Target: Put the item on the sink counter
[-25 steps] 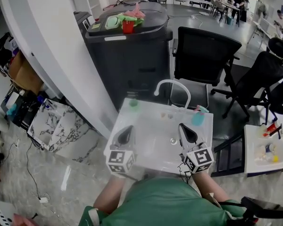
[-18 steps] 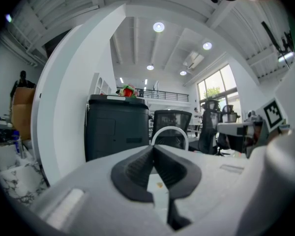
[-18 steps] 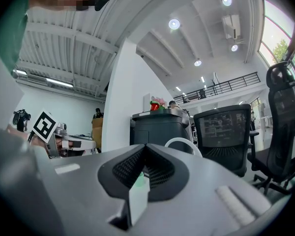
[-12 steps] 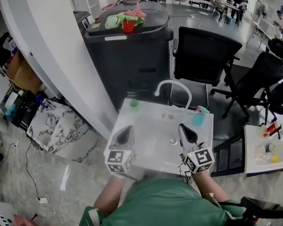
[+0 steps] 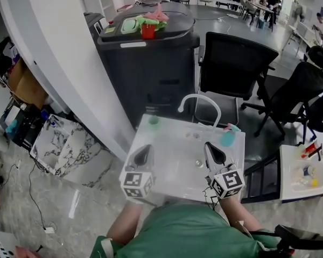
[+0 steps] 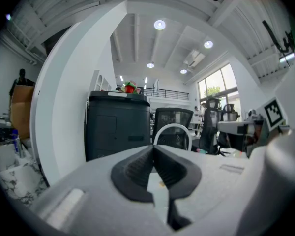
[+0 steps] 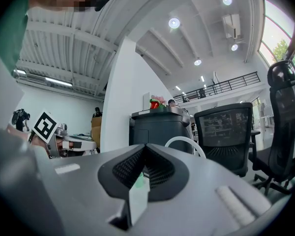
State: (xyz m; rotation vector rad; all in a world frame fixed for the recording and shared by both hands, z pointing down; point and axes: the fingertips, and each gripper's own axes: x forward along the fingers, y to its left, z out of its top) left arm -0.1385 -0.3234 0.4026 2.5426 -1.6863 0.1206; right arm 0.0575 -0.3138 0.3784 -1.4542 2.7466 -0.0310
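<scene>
Both my left tongs [image 5: 144,150] and right tongs [image 5: 211,150] are closed on nothing over the sink [image 5: 175,144]. The teal bottle [image 5: 226,136] stands on its counter, right of centre; reaching carelessly could topple it.

Over the past second the only shift is in the head view, where the whole scene has drifted slightly right and down. The faucet [image 5: 199,95], the green cup [image 5: 153,121] and the blue bottle [image 5: 227,136] on the sink [image 5: 172,144] each sit a touch lower in frame than before. Behind them, the bin [image 5: 145,63] and the chair [image 5: 234,63] have edged right. The tray [image 5: 286,183] has slid nearer the right border.
</scene>
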